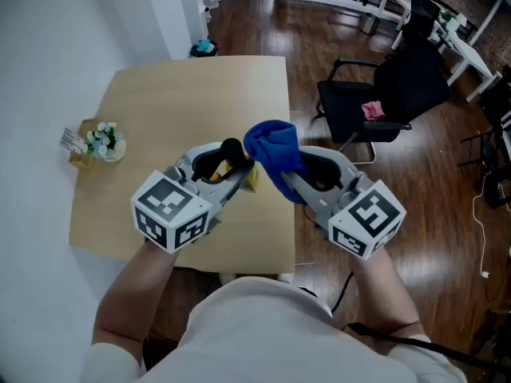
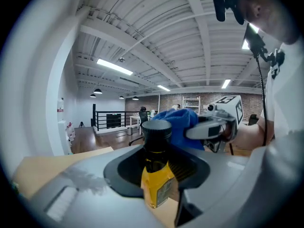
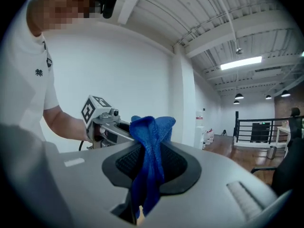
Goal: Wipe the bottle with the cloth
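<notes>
My left gripper (image 1: 226, 168) is shut on a small bottle of yellow liquid (image 2: 157, 183) with a black cap (image 2: 156, 132), held above the wooden table (image 1: 160, 118). In the head view the bottle's cap (image 1: 232, 147) pokes up between the jaws. The right gripper (image 1: 289, 180) is shut on a blue cloth (image 1: 273, 147), which bunches up right beside the cap. From the left gripper view the cloth (image 2: 183, 125) sits just behind and right of the cap. The right gripper view shows the cloth (image 3: 149, 160) hanging down between its jaws.
A small pot of white flowers (image 1: 102, 140) stands at the table's left edge. A black office chair (image 1: 391, 102) with a pink item on its seat stands to the right on the wood floor. White tables (image 1: 447, 30) lie further back right.
</notes>
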`<action>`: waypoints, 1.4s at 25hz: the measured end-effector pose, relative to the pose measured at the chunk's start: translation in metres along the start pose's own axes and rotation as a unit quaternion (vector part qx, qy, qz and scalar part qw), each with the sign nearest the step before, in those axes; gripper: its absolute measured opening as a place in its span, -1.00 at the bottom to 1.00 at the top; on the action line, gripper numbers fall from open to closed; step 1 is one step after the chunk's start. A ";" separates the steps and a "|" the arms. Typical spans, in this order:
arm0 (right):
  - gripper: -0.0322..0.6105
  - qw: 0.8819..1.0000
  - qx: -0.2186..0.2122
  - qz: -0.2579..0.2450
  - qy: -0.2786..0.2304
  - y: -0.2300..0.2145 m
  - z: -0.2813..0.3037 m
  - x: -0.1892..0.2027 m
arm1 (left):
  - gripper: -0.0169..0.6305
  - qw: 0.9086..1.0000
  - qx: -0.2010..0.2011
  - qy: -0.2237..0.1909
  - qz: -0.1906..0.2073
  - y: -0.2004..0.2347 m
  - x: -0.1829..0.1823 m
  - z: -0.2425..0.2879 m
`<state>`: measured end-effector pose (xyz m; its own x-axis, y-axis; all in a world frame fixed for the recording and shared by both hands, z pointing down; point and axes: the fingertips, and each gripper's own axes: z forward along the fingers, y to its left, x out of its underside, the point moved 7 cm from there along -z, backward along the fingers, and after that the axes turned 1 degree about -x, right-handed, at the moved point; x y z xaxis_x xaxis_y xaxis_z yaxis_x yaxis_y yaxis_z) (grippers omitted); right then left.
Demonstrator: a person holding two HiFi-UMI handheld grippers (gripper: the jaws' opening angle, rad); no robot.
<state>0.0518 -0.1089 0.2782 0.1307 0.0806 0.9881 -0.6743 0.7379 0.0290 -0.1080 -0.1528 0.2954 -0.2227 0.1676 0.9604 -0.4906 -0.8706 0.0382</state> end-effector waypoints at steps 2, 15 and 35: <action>-0.62 1.000 0.003 0.010 -0.008 0.000 0.000 0.006 | -0.48 1.000 0.003 -0.004 -0.001 0.000 -0.010 0.000; -0.62 0.998 0.024 0.052 0.025 -0.010 -0.007 0.073 | -0.48 1.000 0.007 0.005 -0.004 -0.005 -0.041 0.008; -0.62 0.998 0.030 -0.017 -0.046 -0.003 -0.037 0.010 | -0.48 1.000 0.001 0.014 -0.020 0.010 -0.050 0.026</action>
<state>0.0818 -0.0859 0.2823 0.0889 -0.0082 0.9960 -0.7136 0.6971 0.0694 -0.0799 -0.1821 0.2554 -0.2262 0.2157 0.9499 -0.4985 -0.8634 0.0774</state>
